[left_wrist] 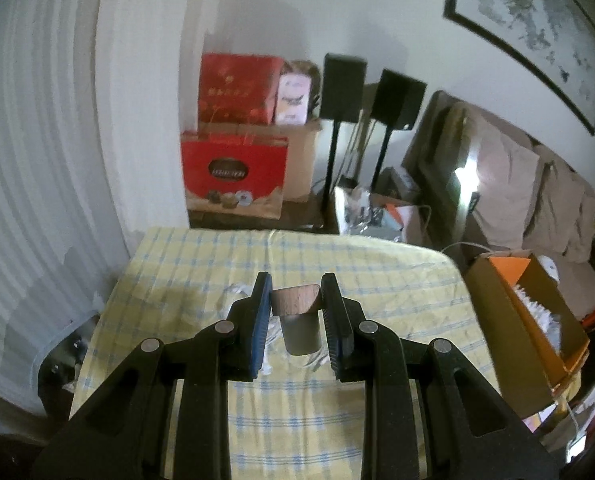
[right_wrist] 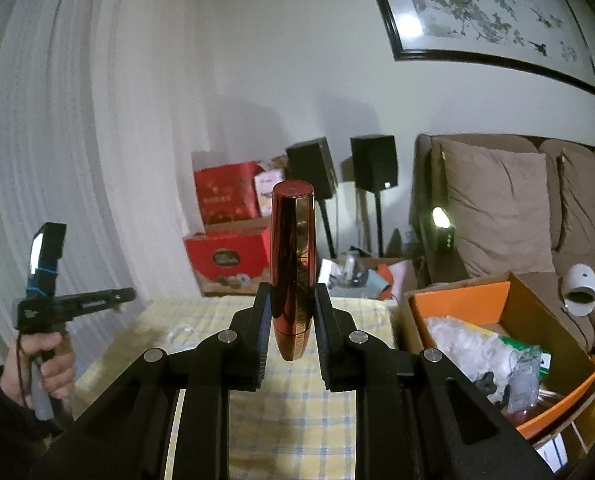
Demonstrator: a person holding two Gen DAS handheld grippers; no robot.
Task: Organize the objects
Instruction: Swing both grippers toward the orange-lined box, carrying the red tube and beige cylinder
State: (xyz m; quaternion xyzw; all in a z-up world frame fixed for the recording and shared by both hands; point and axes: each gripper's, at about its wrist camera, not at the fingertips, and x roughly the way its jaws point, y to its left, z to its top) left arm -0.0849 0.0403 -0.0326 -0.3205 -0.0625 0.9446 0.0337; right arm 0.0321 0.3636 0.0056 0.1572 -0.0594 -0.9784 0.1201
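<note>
Red tube (right_wrist: 292,268) is standing clamped in the right gripper (right_wrist: 290,320), while the left gripper (left_wrist: 297,312) is pinching a wood-capped bottle (left_wrist: 299,318) above the table (left_wrist: 377,280).

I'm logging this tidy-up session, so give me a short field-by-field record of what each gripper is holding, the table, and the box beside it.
left gripper: shut on a small bottle with a slanted wooden cap and grey cylindrical body, held above the table
right gripper: shut on a glossy red-and-gold cosmetic tube, upright
table: covered by a yellow-and-blue checked cloth
open orange-lined cardboard box: right of the table, holding white stuffing and bagged items
</note>
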